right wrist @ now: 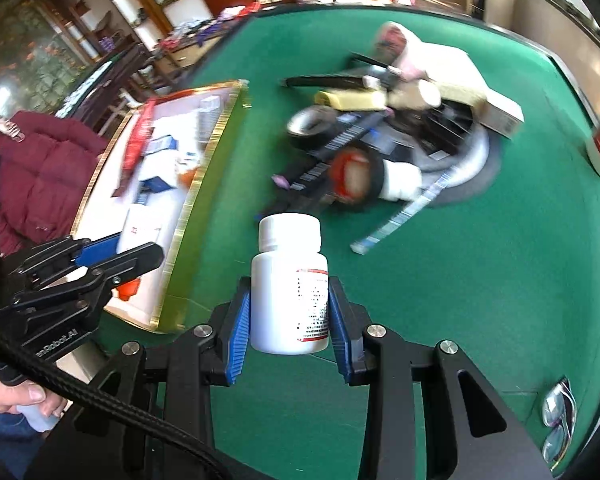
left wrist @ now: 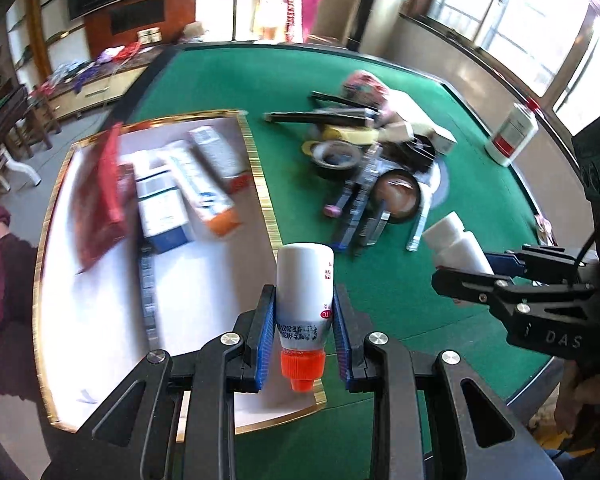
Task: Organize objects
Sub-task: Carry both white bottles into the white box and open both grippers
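Left wrist: left claw [left wrist: 305,322] clamps orange-capped bottle [left wrist: 305,296]; right claw [right wrist: 289,318] grips white bottle [right wrist: 289,288].

Left gripper [left wrist: 304,320] pitched steeply down, blue pads clamped on an inverted tube [left wrist: 305,284]. Right gripper [right wrist: 289,320] also angled down, pads pressing a white bottle [right wrist: 289,292]. Both side by side, apart.
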Available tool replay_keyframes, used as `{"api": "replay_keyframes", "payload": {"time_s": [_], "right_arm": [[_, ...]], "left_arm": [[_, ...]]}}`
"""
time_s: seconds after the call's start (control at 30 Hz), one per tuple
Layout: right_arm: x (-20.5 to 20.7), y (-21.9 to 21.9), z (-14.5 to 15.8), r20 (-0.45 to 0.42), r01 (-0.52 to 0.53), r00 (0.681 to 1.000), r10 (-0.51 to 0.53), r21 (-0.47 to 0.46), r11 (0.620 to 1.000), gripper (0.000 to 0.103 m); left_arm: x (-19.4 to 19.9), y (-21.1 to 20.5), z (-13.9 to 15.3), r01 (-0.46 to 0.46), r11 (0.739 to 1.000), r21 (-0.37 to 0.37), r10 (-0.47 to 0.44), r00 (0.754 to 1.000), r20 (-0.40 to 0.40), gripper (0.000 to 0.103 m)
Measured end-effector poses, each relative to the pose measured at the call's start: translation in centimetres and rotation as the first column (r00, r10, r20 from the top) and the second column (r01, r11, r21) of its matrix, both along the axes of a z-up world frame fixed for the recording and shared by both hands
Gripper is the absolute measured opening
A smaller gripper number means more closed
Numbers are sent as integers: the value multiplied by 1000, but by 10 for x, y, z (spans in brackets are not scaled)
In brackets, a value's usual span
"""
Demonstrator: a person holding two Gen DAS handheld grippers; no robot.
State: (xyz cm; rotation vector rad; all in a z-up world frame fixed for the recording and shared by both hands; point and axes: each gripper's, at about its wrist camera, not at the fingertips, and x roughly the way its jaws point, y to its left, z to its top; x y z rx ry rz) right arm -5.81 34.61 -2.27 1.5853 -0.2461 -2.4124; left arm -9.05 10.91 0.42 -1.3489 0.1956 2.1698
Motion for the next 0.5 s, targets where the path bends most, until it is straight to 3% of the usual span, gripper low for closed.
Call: {"api": "replay_keyframes", "payload": {"time_s": [0.2,0.5], "right_arm": [[-11,-60,1,-9,-103,995,103,-17,995,34],[-21,-147,-21,24,-252,967,252,-11,968,34]], "left_arm": [[-15,-51,-7,-79,997,-24,79,997,11,23],[-32,-116,-32,-167,984,-67,170,984,43,23]]}}
